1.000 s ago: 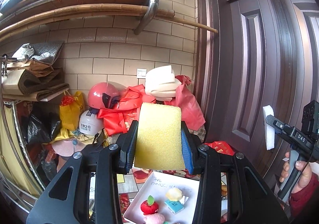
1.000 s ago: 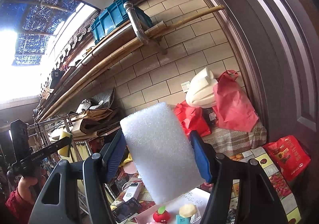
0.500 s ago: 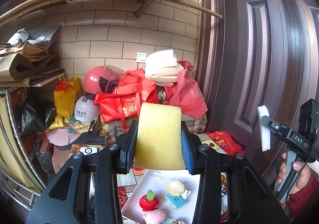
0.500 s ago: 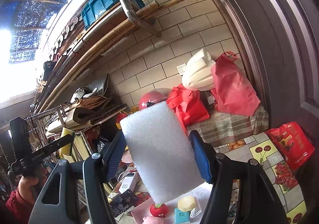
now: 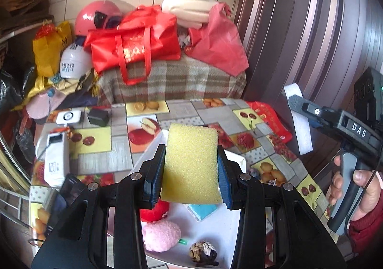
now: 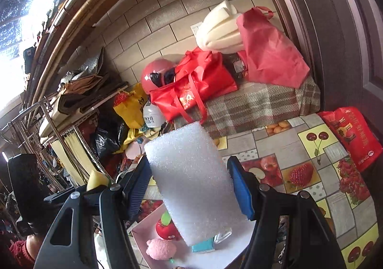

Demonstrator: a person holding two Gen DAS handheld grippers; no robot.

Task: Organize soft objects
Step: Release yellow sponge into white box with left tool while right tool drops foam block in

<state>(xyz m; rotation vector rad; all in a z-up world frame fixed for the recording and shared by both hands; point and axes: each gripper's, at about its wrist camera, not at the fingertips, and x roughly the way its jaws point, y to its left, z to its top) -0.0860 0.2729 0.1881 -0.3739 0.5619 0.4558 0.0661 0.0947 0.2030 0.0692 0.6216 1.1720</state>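
Observation:
My left gripper (image 5: pixel 191 174) is shut on a yellow sponge (image 5: pixel 191 163), held above a white tray (image 5: pixel 213 233). The tray holds a red apple plush (image 5: pixel 155 210), a pink fuzzy toy (image 5: pixel 161 235), a teal block (image 5: pixel 202 210) and a braided ball (image 5: pixel 203 252). My right gripper (image 6: pixel 191 187) is shut on a white foam block (image 6: pixel 194 182), also above the tray (image 6: pixel 148 233). The right gripper shows at the right of the left wrist view (image 5: pixel 299 120); the left one at the lower left of the right wrist view (image 6: pixel 95 181).
The table has a fruit-patterned cloth (image 5: pixel 107 142) with a white device (image 5: pixel 56 158), a black box (image 5: pixel 98 117) and a phone (image 5: pixel 69 192) at left. Red bags (image 5: pixel 134 41), helmets (image 5: pixel 95 17) and foam (image 5: pixel 189 9) pile behind. A dark door (image 5: pixel 311 29) stands right.
Both grippers have tilted down and lowered toward the table and tray, each still holding its sponge. The table top now fills the view.

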